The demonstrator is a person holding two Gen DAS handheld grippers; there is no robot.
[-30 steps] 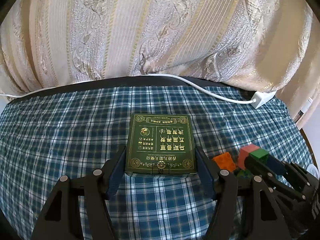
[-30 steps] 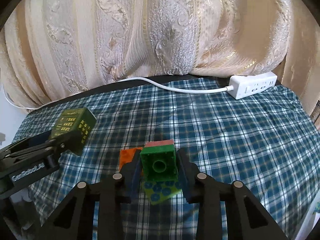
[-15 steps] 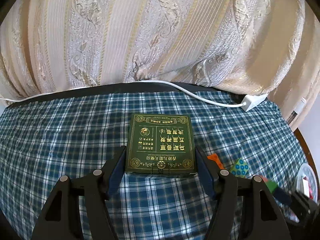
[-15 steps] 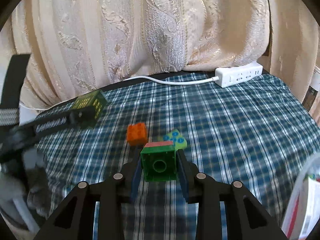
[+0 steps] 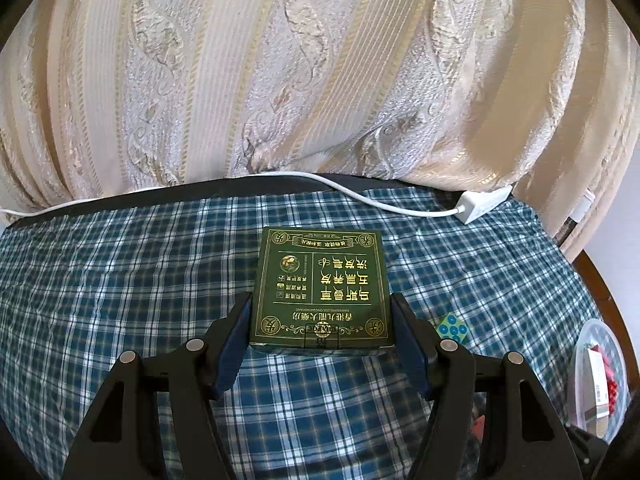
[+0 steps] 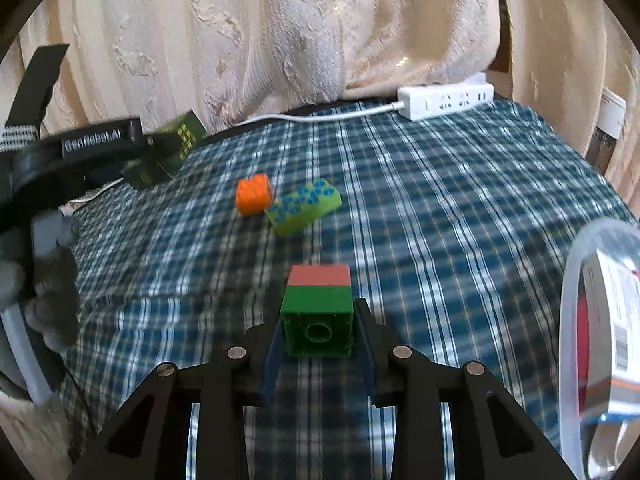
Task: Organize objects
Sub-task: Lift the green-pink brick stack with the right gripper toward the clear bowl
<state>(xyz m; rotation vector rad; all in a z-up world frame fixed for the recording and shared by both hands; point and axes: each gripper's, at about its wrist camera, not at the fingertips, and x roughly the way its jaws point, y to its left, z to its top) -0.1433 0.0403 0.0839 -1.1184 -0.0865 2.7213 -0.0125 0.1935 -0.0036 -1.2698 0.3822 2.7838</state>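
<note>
My left gripper (image 5: 322,322) is shut on a dark green box with gold lettering (image 5: 322,286), held flat above the plaid cloth. That box and the left gripper also show at the left of the right wrist view (image 6: 168,154). My right gripper (image 6: 318,330) is shut on a green brick with a pink brick stuck on its far end (image 6: 318,312), held above the cloth. An orange brick (image 6: 253,194) and a light green brick with blue studs (image 6: 304,206) lie side by side on the cloth ahead; the light green one also shows in the left wrist view (image 5: 452,326).
A blue plaid cloth (image 6: 440,220) covers the round table. A white power strip (image 6: 448,100) and its cable lie at the back edge before a cream curtain (image 5: 320,72). A clear plastic tub with packets (image 6: 600,320) stands at the right, also in the left wrist view (image 5: 600,376).
My right gripper has lifted the green and pink brick and drawn back toward the right, away from the orange and light green bricks. The left gripper still holds the box.
</note>
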